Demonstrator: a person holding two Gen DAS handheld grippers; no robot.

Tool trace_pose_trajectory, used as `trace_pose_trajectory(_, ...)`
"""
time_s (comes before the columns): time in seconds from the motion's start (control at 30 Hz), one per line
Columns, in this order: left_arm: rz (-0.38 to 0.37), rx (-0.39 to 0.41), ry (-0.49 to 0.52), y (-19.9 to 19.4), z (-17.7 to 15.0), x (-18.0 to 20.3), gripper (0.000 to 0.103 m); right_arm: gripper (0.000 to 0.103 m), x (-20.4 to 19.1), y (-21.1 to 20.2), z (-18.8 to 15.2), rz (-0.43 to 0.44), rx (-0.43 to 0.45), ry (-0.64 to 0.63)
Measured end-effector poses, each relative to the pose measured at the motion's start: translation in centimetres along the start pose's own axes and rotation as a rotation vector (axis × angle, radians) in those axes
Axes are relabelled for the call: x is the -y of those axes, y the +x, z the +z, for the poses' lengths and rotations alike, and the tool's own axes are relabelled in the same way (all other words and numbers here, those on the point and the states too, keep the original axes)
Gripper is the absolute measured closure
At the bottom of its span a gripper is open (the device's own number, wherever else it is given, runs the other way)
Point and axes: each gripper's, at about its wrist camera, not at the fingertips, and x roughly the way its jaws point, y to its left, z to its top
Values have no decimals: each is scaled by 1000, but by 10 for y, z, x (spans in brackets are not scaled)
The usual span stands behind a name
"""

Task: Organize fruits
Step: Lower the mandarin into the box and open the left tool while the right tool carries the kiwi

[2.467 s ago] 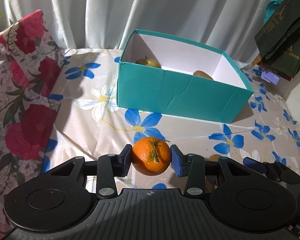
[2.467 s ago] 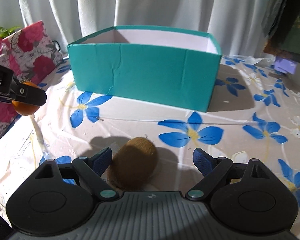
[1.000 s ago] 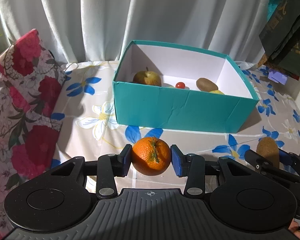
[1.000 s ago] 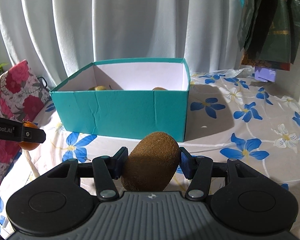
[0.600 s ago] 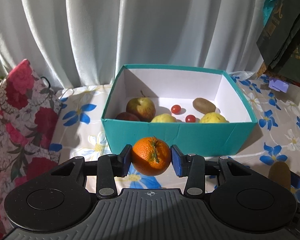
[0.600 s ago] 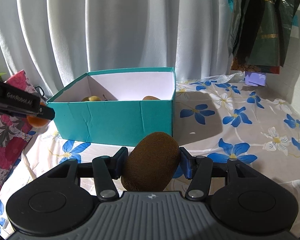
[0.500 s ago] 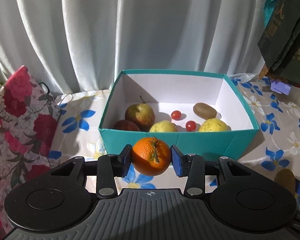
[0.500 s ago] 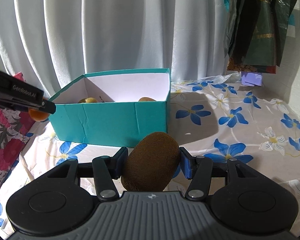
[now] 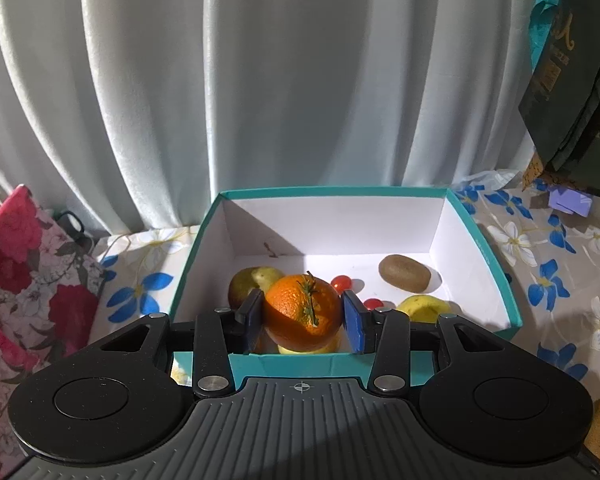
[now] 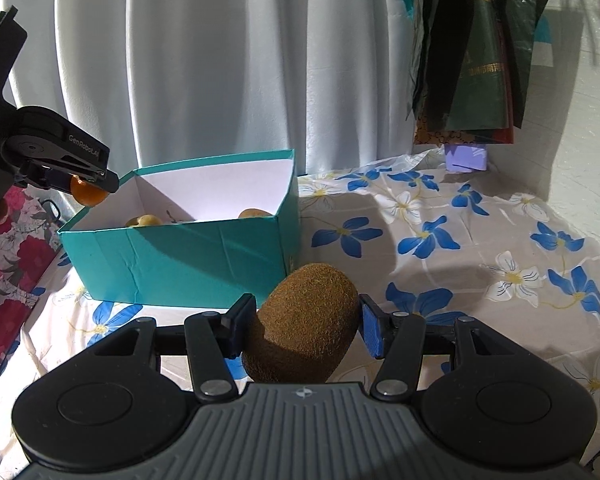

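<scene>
My left gripper [image 9: 304, 314] is shut on an orange [image 9: 300, 312] and holds it above the near part of the open teal box [image 9: 496, 276]. Inside the box lie a pear [image 9: 248, 280], a kiwi [image 9: 404, 273], cherry tomatoes [image 9: 342, 281] and yellow fruit [image 9: 420, 307]. My right gripper [image 10: 304, 330] is shut on a brown kiwi [image 10: 304, 328], held above the floral tablecloth to the right of the box [image 10: 188, 256]. In the right wrist view the left gripper [image 10: 88, 184] with the orange [image 10: 85, 195] hangs over the box's left corner.
A red floral cushion [image 9: 24, 280] stands left of the box. Dark bags [image 9: 572, 80] hang at the right, with a small purple box [image 9: 571, 202] under them. White curtains close the back. The flowered tablecloth [image 10: 480, 248] stretches right of the box.
My left gripper has risen and moved forward over the box with the orange. My right gripper has lifted the kiwi and swung a little to the right of the box.
</scene>
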Motion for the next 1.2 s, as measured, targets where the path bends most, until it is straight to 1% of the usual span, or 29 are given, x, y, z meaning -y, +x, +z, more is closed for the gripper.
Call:
trace_pose_trajectory(0.13,-14,-19,-3,21,5,3,57,49,4,1,1,-10,3,15)
trace_pose_trajectory(0.47,17,-102,-22,92,12,-3,57,49,4,-2,3,-31,11,23)
trace_pose_trajectory(0.53,4,-111,-22,100,10,-4,57,49,4,-4,4,-36,14,24)
trace_pose_trajectory(0.7,5,-157,-34,119,6,-5,56,49,7,-5,7,-50,17,30)
trace_pose_trajectory(0.77,9,-150,-35,120,6,-6,53,49,8,-5,8,-52,20,31)
trace_pose_trajectory(0.8,6,-147,-29,120,6,-6,46,49,8,-5,8,-52,21,29)
trace_pose_trajectory(0.83,5,-143,-32,119,7,-7,36,49,8,-5,9,-52,22,30)
trace_pose_trajectory(0.9,5,-123,-38,116,8,-9,31,49,7,-4,9,-49,23,26)
trace_pose_trajectory(0.93,3,-113,-46,113,9,-10,23,49,7,-3,10,-48,23,26)
trace_pose_trajectory(0.97,0,-97,-59,108,11,-13,18,49,7,-3,10,-47,22,26)
trace_pose_trajectory(1.0,0,-79,-71,102,12,-15,10,49,7,-2,11,-45,22,25)
trace_pose_trajectory(1.03,7,-61,-78,96,14,-17,8,49,6,-2,11,-42,21,23)
trace_pose_trajectory(1.17,32,3,-93,57,15,-29,6,49,4,0,15,-31,23,11)
trace_pose_trajectory(1.2,40,15,-106,44,12,-35,2,49,3,0,17,-28,24,6)
